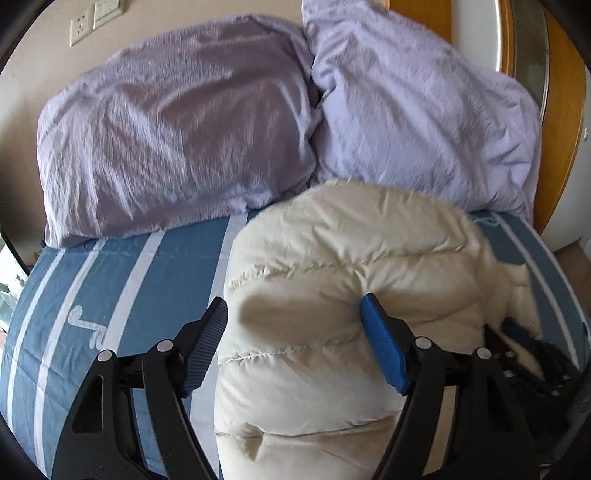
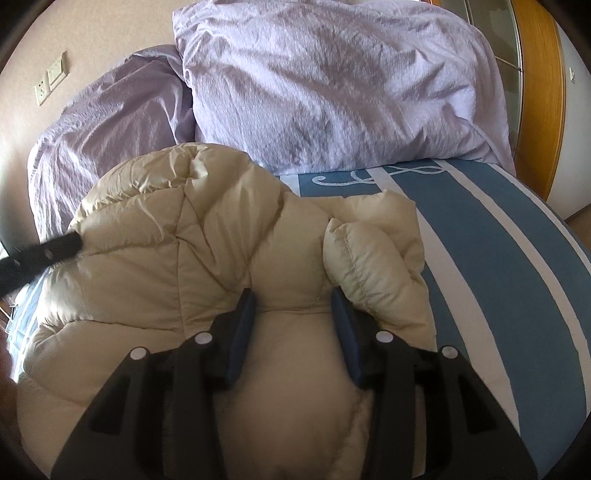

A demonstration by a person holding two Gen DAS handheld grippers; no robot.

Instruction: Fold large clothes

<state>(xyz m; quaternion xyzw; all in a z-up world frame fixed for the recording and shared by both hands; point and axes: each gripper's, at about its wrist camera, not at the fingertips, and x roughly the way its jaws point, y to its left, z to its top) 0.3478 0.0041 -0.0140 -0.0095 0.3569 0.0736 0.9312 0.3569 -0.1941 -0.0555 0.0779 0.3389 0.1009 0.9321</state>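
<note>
Cream quilted puffer jacket (image 2: 155, 229) is shown bunched, folding unfinished; right gripper (image 2: 291, 314) is clamped on it, left gripper (image 1: 295, 321) is spread, gripping nothing.

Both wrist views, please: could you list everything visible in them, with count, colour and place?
Puffy quilted down jacket: one, cream, bundled on the bed.
Crinkled fabric pillows: two, lilac, side by side at the bed's head.
Striped bed sheet: one, blue with white stripes, under the jacket.
Wall socket and switch plates: two, white, on the beige wall.
Wooden frame: one, orange-brown, far right.
Left gripper: one, black with blue pads, open around the jacket.
Right gripper: one, same colours, clamped on the jacket.
</note>
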